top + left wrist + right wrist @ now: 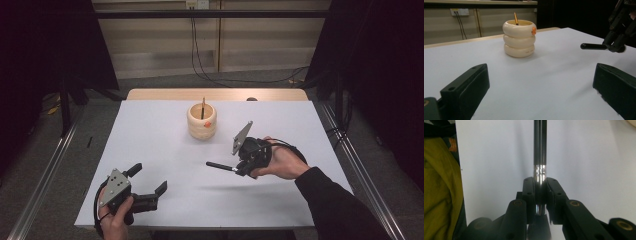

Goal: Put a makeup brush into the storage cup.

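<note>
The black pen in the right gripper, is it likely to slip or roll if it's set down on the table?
The black pen looks stiff, smooth and glossy, so it may slip in the right gripper. Being round, it would probably roll on the flat white table.

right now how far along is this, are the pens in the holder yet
One thin stick already stands in the cream ringed holder. In hand: the right gripper is shut on a black pen, held above the white table, short of the holder. Left gripper open. Left, judging by this: dropping the pen in.
</note>
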The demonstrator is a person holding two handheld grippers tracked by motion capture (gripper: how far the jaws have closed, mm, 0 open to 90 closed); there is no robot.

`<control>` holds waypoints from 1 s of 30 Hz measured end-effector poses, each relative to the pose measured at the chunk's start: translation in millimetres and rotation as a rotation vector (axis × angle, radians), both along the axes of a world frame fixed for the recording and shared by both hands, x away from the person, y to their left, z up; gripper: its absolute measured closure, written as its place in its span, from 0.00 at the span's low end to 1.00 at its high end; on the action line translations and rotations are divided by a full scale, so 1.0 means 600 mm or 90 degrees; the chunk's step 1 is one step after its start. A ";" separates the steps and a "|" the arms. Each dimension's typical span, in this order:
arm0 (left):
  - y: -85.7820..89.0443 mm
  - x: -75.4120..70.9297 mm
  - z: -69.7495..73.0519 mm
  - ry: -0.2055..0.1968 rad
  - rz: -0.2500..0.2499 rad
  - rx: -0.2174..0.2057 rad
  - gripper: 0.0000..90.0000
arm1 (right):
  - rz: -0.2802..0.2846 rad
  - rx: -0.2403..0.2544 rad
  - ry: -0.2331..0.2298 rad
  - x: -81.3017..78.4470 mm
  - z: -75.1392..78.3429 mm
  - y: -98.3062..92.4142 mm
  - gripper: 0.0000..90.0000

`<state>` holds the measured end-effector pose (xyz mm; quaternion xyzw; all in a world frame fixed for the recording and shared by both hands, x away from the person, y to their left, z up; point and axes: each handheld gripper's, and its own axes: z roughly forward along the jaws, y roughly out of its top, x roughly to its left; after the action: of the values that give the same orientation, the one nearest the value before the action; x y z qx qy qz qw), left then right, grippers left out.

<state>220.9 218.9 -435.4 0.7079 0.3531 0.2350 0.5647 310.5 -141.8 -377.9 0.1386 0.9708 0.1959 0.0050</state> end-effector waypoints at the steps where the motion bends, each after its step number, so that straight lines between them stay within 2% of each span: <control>1: 0.000 0.000 0.000 0.001 0.002 0.003 0.01 | -0.001 0.004 -0.004 0.000 0.000 0.000 0.87; 3: 0.000 0.002 -0.002 0.012 -0.007 -0.005 0.01 | -0.003 0.002 -0.001 -0.002 -0.001 0.001 0.87; 6: -0.001 0.002 0.002 0.012 -0.007 0.002 0.01 | -0.005 0.009 0.007 -0.003 -0.003 0.002 0.87; 7: -0.003 0.003 0.004 0.015 -0.014 -0.005 0.01 | -0.001 0.014 0.008 -0.002 -0.004 0.002 0.87; 9: -0.006 0.002 0.012 0.014 -0.023 0.002 0.01 | -0.008 0.016 0.017 -0.001 -0.006 0.003 0.87; 10: -0.007 0.003 0.016 0.012 -0.028 0.001 0.01 | 0.004 0.021 0.010 0.002 -0.008 0.004 0.87; 12: -0.010 0.004 0.027 0.000 -0.025 0.018 0.01 | -0.002 0.018 0.015 0.002 -0.010 0.005 0.87; 15: -0.014 0.008 0.040 -0.010 -0.050 0.012 0.01 | -0.006 0.016 0.017 0.003 -0.012 0.006 0.87; 17: -0.017 0.010 0.047 -0.012 -0.062 0.018 0.01 | -0.008 0.016 0.019 0.002 -0.012 0.006 0.87; 19: -0.020 0.013 0.051 -0.004 -0.089 0.018 0.01 | 0.006 0.017 0.017 0.004 -0.014 0.006 0.87; 21: -0.022 0.018 0.056 -0.003 -0.115 0.011 0.01 | 0.001 0.017 0.019 0.003 -0.016 0.007 0.87; 22: -0.024 0.018 0.058 -0.001 -0.106 0.015 0.01 | 0.000 0.018 0.019 0.002 -0.016 0.007 0.87; 25: -0.031 0.021 0.069 -0.007 -0.127 0.020 0.00 | 0.003 0.018 0.019 0.001 -0.016 0.007 0.87; 26: -0.034 0.024 0.073 -0.009 -0.152 0.022 0.01 | 0.004 0.020 0.016 0.001 -0.016 0.006 0.87; 27: -0.036 0.023 0.076 -0.010 -0.149 0.034 0.01 | -0.003 0.018 0.020 0.000 -0.014 0.006 0.87; 29: -0.045 0.025 0.079 -0.011 -0.186 0.052 0.01 | -0.001 0.020 0.020 0.000 -0.013 0.004 0.87; 30: -0.052 0.024 0.078 -0.007 -0.187 0.064 0.01 | -0.003 0.020 0.019 0.000 -0.013 0.004 0.87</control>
<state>235.6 187.5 -388.5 0.7781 0.2300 0.1712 0.5589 310.3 -139.5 -385.5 0.1438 0.9673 0.2087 -0.0112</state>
